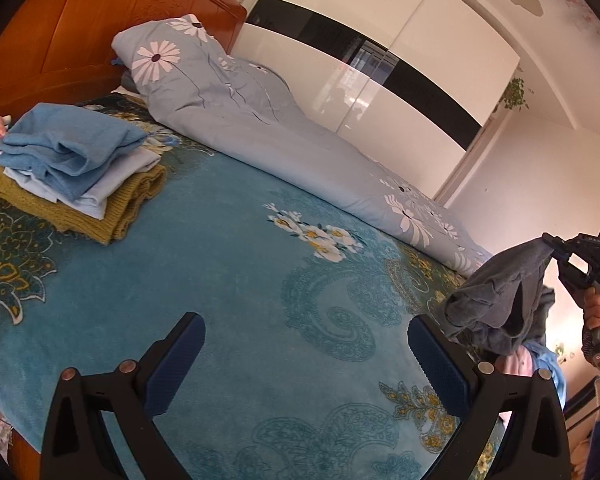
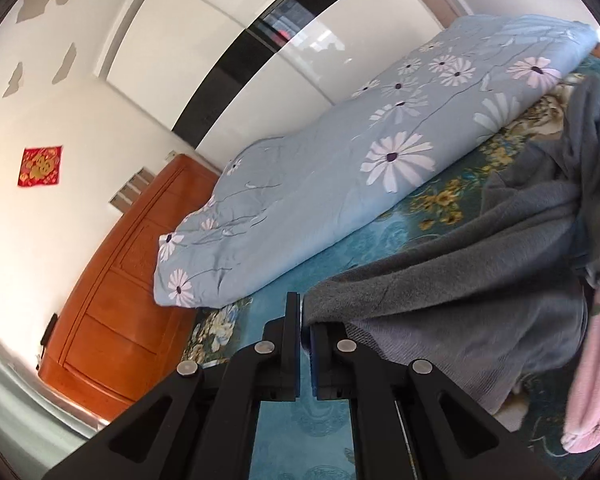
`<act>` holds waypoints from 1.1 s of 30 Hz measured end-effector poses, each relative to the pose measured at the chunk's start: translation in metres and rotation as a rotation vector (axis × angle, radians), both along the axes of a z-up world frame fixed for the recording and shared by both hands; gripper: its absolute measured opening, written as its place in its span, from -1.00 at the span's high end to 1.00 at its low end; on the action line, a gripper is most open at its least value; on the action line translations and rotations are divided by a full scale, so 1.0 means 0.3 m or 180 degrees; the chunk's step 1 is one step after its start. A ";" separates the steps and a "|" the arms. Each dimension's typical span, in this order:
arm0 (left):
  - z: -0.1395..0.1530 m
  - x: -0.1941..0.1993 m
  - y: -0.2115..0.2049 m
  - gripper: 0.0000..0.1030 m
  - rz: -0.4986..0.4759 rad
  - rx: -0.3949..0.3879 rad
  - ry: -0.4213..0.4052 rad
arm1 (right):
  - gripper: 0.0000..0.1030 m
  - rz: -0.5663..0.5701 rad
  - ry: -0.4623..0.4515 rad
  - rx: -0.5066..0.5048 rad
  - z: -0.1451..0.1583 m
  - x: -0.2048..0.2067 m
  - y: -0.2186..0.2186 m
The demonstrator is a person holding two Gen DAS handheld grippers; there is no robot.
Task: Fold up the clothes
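Hanging limp from the clamped right gripper (image 2: 305,320), the grey garment (image 1: 496,300) looked soft, floppy; left gripper (image 1: 306,364) gaped wide, best grabbing a free edge.

Left gripper (image 1: 306,354): jaws spread wide, empty, hovering low.
Right gripper (image 2: 305,320): raised, jaws pinched together, clamping grey garment (image 2: 440,280).
Hand (image 1: 598,306): wrapped around right handle.

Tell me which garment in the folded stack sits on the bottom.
The olive-green knit. It lies directly on the bedspread, under the pale blue piece and the brighter blue top one.
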State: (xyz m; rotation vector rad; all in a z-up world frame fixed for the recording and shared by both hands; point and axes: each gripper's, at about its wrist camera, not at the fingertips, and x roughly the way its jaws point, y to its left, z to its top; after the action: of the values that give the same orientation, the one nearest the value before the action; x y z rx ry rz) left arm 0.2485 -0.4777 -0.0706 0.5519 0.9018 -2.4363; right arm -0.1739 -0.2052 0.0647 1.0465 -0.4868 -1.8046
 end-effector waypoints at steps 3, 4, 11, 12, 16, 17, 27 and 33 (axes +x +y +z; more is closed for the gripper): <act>-0.004 0.047 -0.037 -1.00 0.0093 0.0037 0.0020 | 0.93 0.0327 -0.0011 0.0074 -0.036 0.101 -0.148; -0.004 0.061 -0.047 -1.00 0.0123 0.0043 0.0021 | 0.93 0.0436 -0.0015 0.0099 -0.048 0.135 -0.198; 0.001 0.139 -0.077 -1.00 0.0288 0.0008 -0.0024 | 0.93 0.1200 -0.0040 0.0272 -0.132 0.371 -0.543; 0.002 0.146 -0.077 -1.00 0.0296 -0.0012 -0.0041 | 0.93 0.1309 -0.0044 0.0296 -0.144 0.405 -0.593; -0.003 0.153 -0.075 -1.00 0.0329 -0.0085 -0.0142 | 0.93 0.1385 -0.0206 0.0435 -0.277 0.438 -0.623; -0.008 0.150 -0.077 -1.00 0.0333 -0.0063 -0.0142 | 0.93 0.1378 -0.0229 0.0470 -0.306 0.446 -0.606; -0.065 0.057 -0.063 -1.00 0.0176 0.0278 0.0007 | 0.89 0.1565 -0.0391 0.0750 -0.610 0.605 -0.404; -0.106 -0.018 -0.031 -1.00 0.0071 0.0279 -0.0196 | 0.88 0.1567 -0.0498 0.0737 -0.698 0.643 -0.316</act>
State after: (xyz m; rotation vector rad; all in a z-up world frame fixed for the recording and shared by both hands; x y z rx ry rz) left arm 0.2430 -0.4871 -0.1025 0.6413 0.9875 -2.3556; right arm 0.0189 -0.3000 -0.1448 1.3396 -0.0934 -1.3660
